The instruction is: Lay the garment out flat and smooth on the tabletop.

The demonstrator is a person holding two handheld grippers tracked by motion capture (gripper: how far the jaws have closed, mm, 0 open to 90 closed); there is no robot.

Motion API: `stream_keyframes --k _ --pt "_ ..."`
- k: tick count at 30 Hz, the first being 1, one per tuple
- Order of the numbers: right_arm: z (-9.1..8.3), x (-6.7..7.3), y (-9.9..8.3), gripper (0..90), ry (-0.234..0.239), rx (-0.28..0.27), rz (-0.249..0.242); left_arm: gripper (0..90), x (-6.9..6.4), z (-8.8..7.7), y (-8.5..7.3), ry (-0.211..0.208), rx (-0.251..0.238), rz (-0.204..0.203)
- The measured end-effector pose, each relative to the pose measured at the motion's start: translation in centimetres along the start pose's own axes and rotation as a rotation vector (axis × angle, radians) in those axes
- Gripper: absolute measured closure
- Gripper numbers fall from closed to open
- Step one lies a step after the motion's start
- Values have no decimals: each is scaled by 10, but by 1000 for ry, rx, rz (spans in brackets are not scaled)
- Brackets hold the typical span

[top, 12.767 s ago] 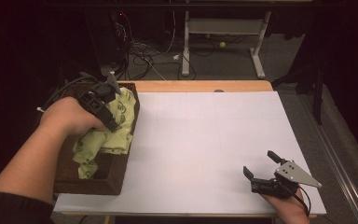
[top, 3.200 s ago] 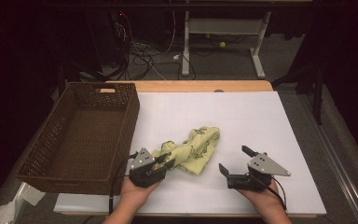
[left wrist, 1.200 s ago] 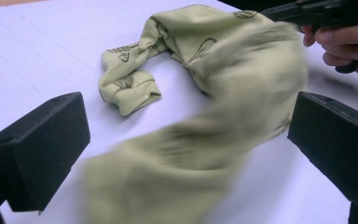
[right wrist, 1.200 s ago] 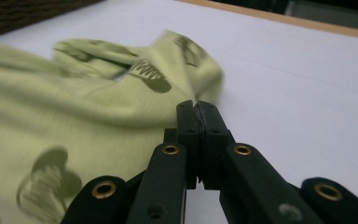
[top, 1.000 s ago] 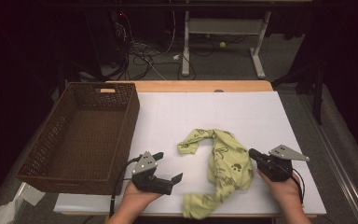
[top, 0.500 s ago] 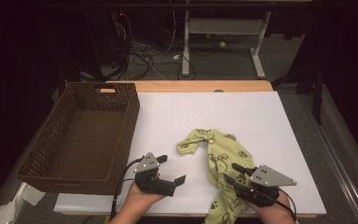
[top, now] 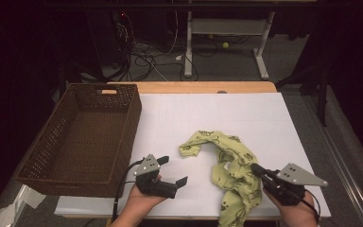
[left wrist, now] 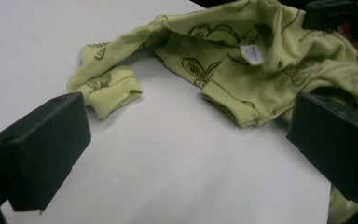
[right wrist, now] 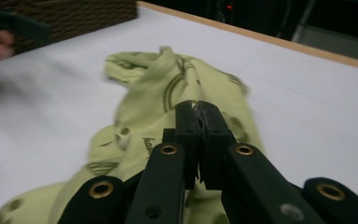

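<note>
I have the right tool point(top: 257, 169) at the near right of the bench point(top: 264, 118); its jaws have just been closing and now sit pressed together, and in the right gripper view I cannot tell whether any cloth is pinched between them, though the tips lie against the green garment point(top: 231, 172); the garment lies crumpled on the white surface right of centre, one sleeve end stretching left and far, its near part hanging over the near edge of the bench; a white label point(left wrist: 251, 53) shows at its neck in the left gripper view; my left tool point(top: 172, 171) hovers at the near middle, jaws wide apart with nothing between them, just left of the garment and not touching it; the brown wicker basket point(top: 82, 142) stands at the left of the bench.
</note>
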State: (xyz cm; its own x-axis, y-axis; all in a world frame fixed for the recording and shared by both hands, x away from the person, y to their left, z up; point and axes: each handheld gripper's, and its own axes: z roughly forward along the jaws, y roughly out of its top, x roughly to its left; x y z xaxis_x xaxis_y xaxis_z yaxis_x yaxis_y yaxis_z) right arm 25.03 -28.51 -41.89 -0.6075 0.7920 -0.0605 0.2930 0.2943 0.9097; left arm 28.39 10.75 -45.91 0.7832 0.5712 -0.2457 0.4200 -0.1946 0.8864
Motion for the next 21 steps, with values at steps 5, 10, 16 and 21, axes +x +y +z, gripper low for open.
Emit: stream_keyframes --k 5,10,16,21 --pt "-10 -42 -17 893 -105 23 111 0 -1 2 -1 -4 0 -3" --pt "-10 -74 -38 891 -185 96 182 0 -1 2 -1 -7 -1 5" --pt "-10 -78 -40 719 -200 91 199 0 -1 2 -1 -9 -7 8" --pt "-24 -57 -16 591 -213 -27 135 0 -1 4 -1 -7 -9 5"
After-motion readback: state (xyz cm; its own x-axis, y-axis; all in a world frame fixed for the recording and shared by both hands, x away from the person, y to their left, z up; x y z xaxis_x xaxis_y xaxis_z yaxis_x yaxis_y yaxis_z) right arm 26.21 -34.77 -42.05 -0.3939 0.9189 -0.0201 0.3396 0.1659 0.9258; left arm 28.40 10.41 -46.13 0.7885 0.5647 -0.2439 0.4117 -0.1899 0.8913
